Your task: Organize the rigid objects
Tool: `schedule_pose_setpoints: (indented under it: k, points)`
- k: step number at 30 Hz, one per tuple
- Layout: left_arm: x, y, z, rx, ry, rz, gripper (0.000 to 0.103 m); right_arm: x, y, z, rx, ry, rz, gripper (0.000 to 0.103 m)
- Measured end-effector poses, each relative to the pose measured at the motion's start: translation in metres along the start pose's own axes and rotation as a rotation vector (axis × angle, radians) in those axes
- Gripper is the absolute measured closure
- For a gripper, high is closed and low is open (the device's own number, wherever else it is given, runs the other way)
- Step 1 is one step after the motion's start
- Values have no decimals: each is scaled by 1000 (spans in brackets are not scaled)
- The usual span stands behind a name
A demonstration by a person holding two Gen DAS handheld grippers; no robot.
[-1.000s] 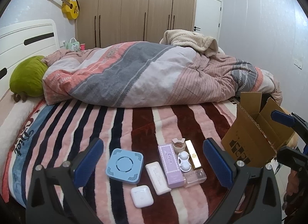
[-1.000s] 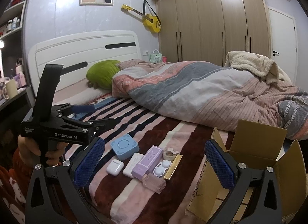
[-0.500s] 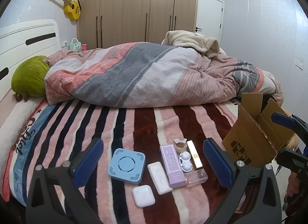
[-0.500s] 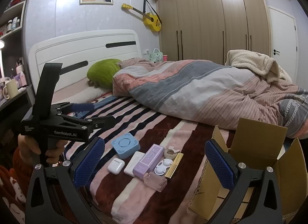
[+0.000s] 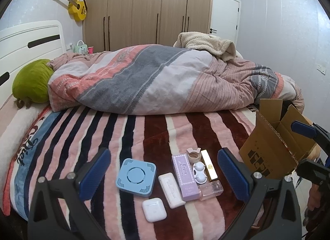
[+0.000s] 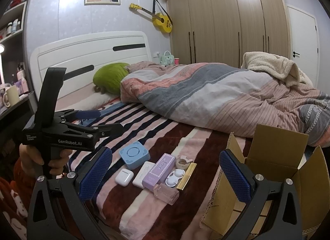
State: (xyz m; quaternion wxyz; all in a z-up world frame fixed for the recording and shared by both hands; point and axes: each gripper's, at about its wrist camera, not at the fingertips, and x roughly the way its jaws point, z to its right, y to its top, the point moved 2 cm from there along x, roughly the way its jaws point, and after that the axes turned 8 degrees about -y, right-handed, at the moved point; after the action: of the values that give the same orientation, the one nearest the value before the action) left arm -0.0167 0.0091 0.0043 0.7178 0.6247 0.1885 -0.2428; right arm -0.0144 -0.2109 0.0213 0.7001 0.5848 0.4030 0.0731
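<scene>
We hold our left gripper and right gripper spread wide, empty, above small hard items on the fuzzy striped blanket: a rounded-square blue plastic box, a glossy white earbud case, a lilac carton. The open corrugated cardboard box stands right.

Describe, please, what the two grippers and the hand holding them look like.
Both grippers are black frames with silver screws and blue cross-hatched pads. In the right view, the left gripper shows white "GenRobot.AI" lettering on its side, a tall black block on top and a pistol grip. The bare hand wears a red sleeve with white figures.
</scene>
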Motion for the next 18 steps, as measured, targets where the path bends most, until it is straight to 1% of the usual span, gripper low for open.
schedule_pose_setpoints:
  k: [10, 13, 15, 18]
  points:
    - [1, 0, 0, 1, 0, -1, 0, 0, -1, -1, 0, -5, -4, 0]
    - [3, -1, -3, -1, -7, -8, 0, 1, 1, -6, -24, -21, 1, 0]
    - [6, -3, -9, 8, -5, -20, 0, 3, 4, -14, -60, -24, 7, 3]
    - [10, -8, -23, 18, 27, -33, 0, 10, 3, -35, -120, -12, 4, 10]
